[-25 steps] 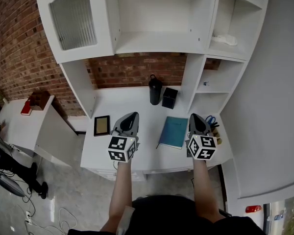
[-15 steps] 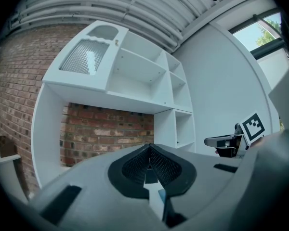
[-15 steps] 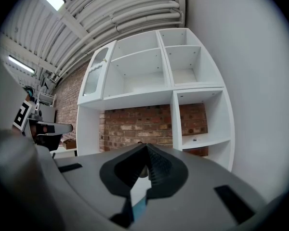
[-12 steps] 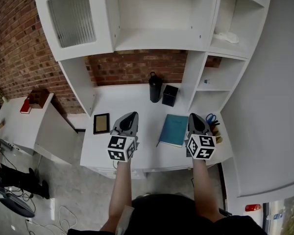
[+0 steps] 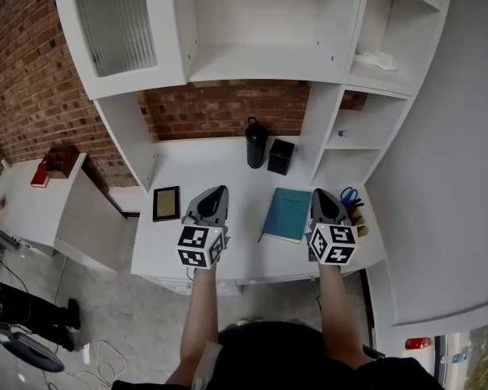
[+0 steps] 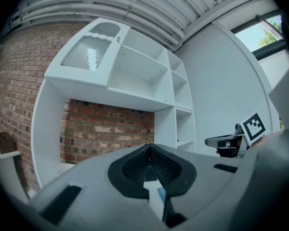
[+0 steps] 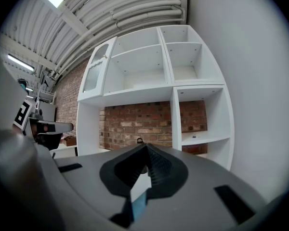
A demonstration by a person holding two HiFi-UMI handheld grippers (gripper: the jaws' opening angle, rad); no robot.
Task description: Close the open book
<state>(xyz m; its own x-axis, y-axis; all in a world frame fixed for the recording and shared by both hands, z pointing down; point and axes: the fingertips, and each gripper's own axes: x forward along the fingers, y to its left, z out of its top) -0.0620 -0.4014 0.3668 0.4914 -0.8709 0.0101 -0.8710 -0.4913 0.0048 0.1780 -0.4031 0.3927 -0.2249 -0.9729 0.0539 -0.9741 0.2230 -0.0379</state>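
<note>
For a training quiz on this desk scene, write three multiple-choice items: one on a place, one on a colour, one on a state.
1. Where does the book lie?
A. On the desk, between the left gripper and the right gripper
B. On the top shelf
C. On the floor

2. What colour is the book's cover?
A. Red
B. Teal
C. White

3. In what state is the book?
A. Lying open, pages up
B. Lying closed
C. Standing on end, half open

Answers:
1 A: the head view shows it flat on the white desk between the two grippers, nearer the right one.
2 B: its cover is plainly blue-green.
3 B: only the cover shows, and no pages are spread.
</note>
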